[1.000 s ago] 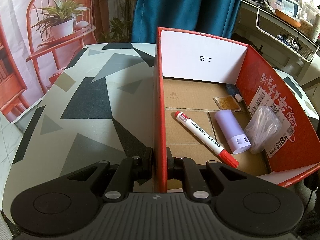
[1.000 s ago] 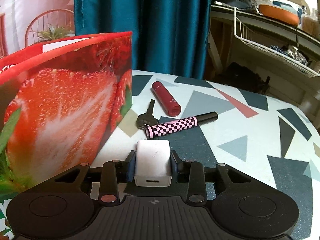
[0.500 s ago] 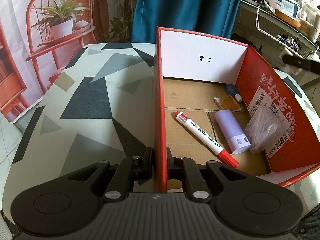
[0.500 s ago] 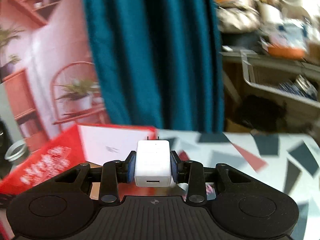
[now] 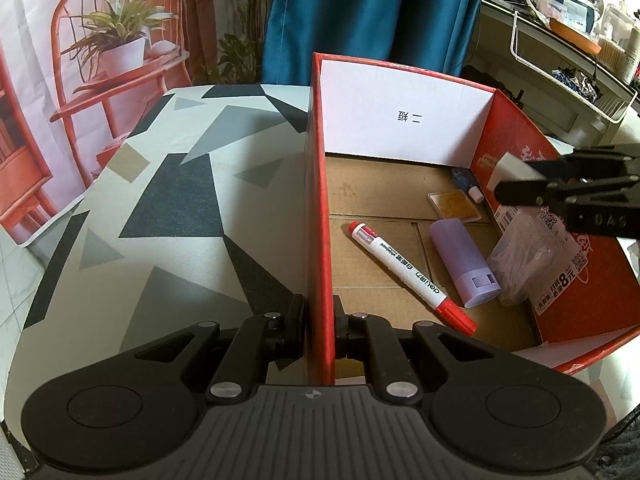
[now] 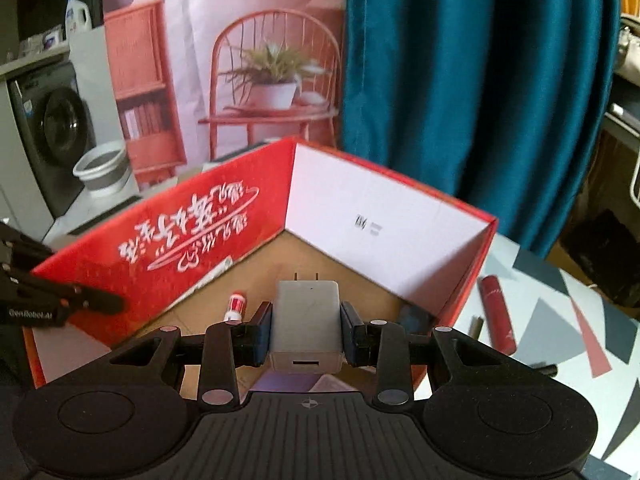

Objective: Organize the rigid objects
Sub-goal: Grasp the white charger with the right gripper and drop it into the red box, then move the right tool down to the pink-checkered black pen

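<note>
Two hand-held grippers are at work, and only one has moved. On your left, the left hand-held gripper (image 5: 319, 322) stays clamped on the near left wall of the red box (image 5: 319, 200), one finger outside over the patterned worktop (image 5: 168, 208) and one inside, so the box is pinned exactly as it was a second ago. Moving right across the box floor, you have a red-capped marker (image 5: 408, 272), a lilac tube (image 5: 464, 264), a flat amber case (image 5: 454, 206) and a clear crinkly bag (image 5: 524, 260) crowding the right half, while the cardboard beside the left wall and toward the white back wall lies bare. The change is on your right: the right hand-held gripper (image 6: 306, 326), closed on the white charger (image 6: 306, 324), has risen from the worktop, where it was a second ago, crossed the right wall and now hovers over the box interior, prongs pointing forward. That likely leaves only the lowering and release for this item. Keep clear of the right rim as you descend, and aim for the bare floor left of the marker. Further right, outside the box, a maroon tube (image 6: 498, 314) lies on the worktop near the wall, probably still to be collected.
</note>
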A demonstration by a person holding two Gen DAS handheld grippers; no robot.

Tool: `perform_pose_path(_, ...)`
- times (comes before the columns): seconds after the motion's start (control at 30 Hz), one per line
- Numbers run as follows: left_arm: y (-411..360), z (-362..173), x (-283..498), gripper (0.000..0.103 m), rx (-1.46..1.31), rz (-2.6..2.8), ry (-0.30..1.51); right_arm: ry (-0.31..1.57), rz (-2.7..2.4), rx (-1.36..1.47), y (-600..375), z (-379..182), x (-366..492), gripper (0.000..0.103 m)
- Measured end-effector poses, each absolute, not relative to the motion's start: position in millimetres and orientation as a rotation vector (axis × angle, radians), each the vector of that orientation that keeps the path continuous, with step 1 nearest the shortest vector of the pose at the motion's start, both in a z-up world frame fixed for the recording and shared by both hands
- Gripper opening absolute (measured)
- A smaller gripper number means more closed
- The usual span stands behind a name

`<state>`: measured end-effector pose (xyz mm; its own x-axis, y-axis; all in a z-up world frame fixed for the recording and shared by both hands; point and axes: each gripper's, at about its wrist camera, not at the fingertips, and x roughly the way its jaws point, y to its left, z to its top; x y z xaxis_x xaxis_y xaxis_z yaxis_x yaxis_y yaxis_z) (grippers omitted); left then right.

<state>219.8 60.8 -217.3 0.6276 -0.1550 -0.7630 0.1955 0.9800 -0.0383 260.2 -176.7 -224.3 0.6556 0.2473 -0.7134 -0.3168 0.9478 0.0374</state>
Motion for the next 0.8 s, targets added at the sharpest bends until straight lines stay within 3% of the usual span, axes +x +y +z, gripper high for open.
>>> perform_pose_path(0.5, 60.2, -217.6, 220.2, 0.013, 0.049, -0.202, 0.868, 0.794, 0.304, -0.057, -178.9, -232.9, 260.5, 0.033)
perform_pose_path(0.67, 60.3, -217.7, 219.8, 0.013, 0.05, -0.202, 0.869, 0.75, 0.273, -0.047, -183.6, -225.9, 256.4, 0.04)
perform_pose_path(0.8, 60.1, -217.8, 219.7, 0.013, 0.05, -0.202, 0.869, 0.659, 0.254, -0.028, -191.4, -211.5, 246.9, 0.055)
